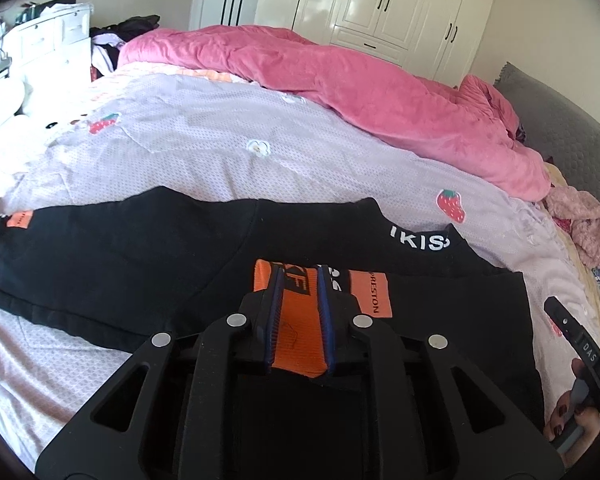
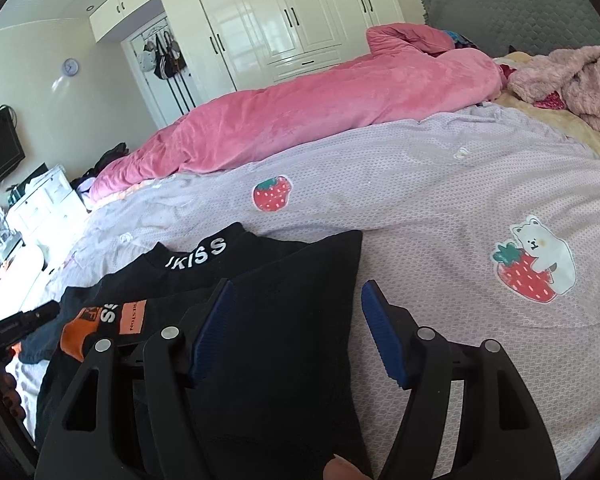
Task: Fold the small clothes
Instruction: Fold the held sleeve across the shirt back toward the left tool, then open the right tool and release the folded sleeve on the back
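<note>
A small black top (image 1: 140, 256) with white collar lettering and an orange cuff (image 1: 300, 320) lies on the lilac bed sheet (image 1: 204, 152). My left gripper (image 1: 300, 276) is shut on the orange cuff of a sleeve folded over the top's body. In the right wrist view the black top (image 2: 284, 340) lies under my right gripper (image 2: 296, 292), which is open with its blue fingers (image 2: 216, 328) straddling the folded right edge. The orange cuff (image 2: 84, 332) shows at the left there.
A rolled pink quilt (image 1: 364, 96) lies across the far side of the bed. A fluffy pink garment (image 2: 572, 80) sits near the grey headboard (image 2: 516, 8). White wardrobes (image 1: 388, 0) stand behind, and a white dresser (image 1: 48, 48) stands on the left.
</note>
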